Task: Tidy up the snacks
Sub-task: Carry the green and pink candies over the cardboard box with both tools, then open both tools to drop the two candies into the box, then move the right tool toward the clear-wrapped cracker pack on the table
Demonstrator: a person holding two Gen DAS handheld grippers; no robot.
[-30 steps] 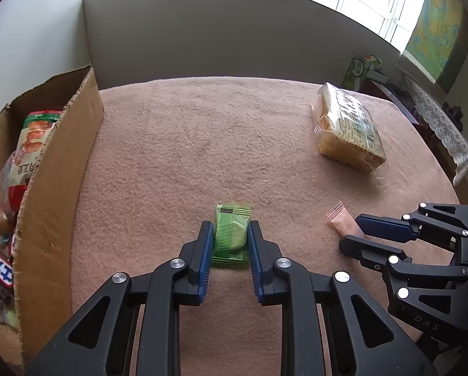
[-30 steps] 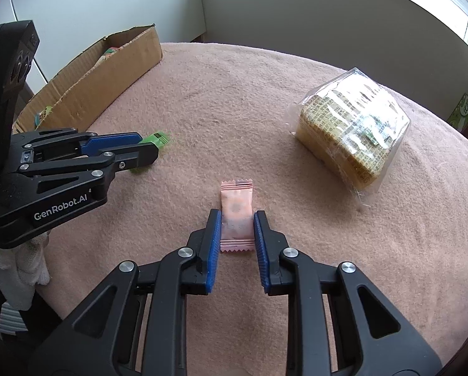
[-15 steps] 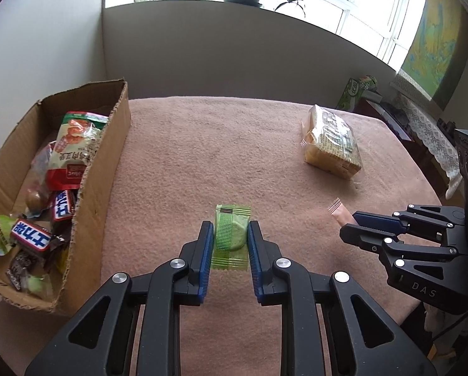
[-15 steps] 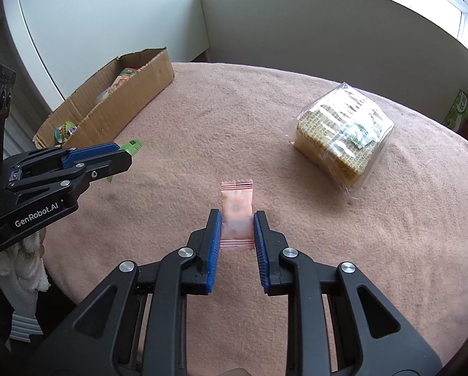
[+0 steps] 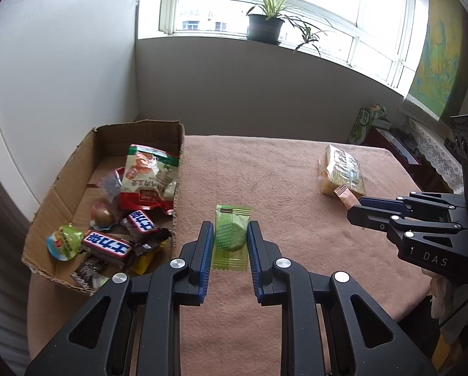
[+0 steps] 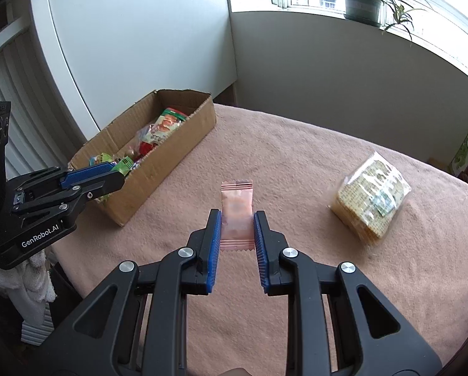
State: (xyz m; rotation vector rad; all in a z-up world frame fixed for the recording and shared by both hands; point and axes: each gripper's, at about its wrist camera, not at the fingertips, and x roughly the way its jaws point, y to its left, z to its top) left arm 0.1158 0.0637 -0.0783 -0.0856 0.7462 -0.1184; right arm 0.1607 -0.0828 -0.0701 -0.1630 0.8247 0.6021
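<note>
My left gripper [image 5: 229, 238] is shut on a green wrapped snack [image 5: 230, 237], held above the pink tablecloth just right of the cardboard box [image 5: 177, 169]. The box holds several snacks, among them a red-and-white bag [image 5: 149, 178] and chocolate bars [image 5: 107, 246]. My right gripper [image 6: 237, 224] is shut on a pink wrapped snack [image 6: 237, 216], also lifted off the cloth. In the right wrist view the left gripper [image 6: 108, 177] hangs at the box's near corner [image 6: 158, 169] with the green snack [image 6: 123, 164] in it. A clear bag of crackers [image 6: 371, 200] lies on the table to the right.
The table [image 5: 265, 163] is covered with a pink cloth and stands against a grey wall under a window with a potted plant [image 5: 265, 25]. A green carton [image 5: 367, 122] stands beyond the far right edge. The right gripper [image 5: 356, 210] reaches in at the left wrist view's right side.
Both grippers have risen off the cloth with their snacks. The left one has drawn back and tilted up, so the box's inside and the window now show.
</note>
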